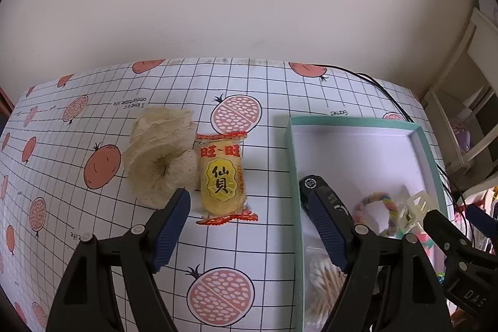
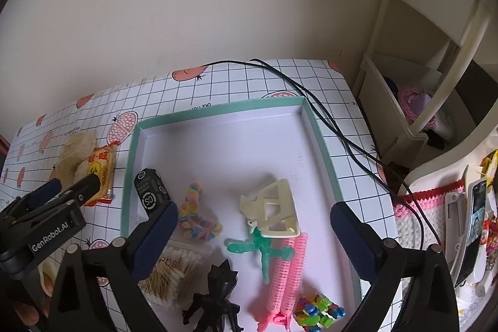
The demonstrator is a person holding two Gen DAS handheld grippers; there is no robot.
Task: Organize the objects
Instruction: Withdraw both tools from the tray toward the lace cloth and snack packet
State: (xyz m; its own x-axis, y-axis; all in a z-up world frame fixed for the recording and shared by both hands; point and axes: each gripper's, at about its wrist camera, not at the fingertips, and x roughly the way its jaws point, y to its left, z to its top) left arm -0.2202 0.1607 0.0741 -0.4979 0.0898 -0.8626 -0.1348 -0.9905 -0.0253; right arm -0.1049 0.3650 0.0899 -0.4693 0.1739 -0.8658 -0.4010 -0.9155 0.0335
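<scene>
A yellow and red snack packet [image 1: 223, 178] lies on the fruit-print tablecloth next to a crumpled beige mesh puff [image 1: 160, 153]. My left gripper [image 1: 249, 204] is open and empty, hovering just short of the packet, its left finger over the puff's edge. A teal-rimmed white box [image 2: 323, 145] holds a cream hair claw [image 2: 275, 209], a pastel scrunchie [image 2: 197, 218], a black battery-like block [image 2: 151, 192], a pink roller [image 2: 286, 269], a green toy [image 2: 264, 251], cotton swabs [image 2: 169, 273] and a black figure [image 2: 218, 297]. My right gripper [image 2: 253, 226] is open and empty above the box.
A black cable [image 2: 326, 114] runs across the table's far right. A cream shelf unit [image 2: 435, 77] stands right of the table, with a phone [image 2: 474, 226] and crocheted cloth [image 2: 414, 210] lower right. A plain wall rises behind the table. The left gripper also shows in the right wrist view [image 2: 62, 192].
</scene>
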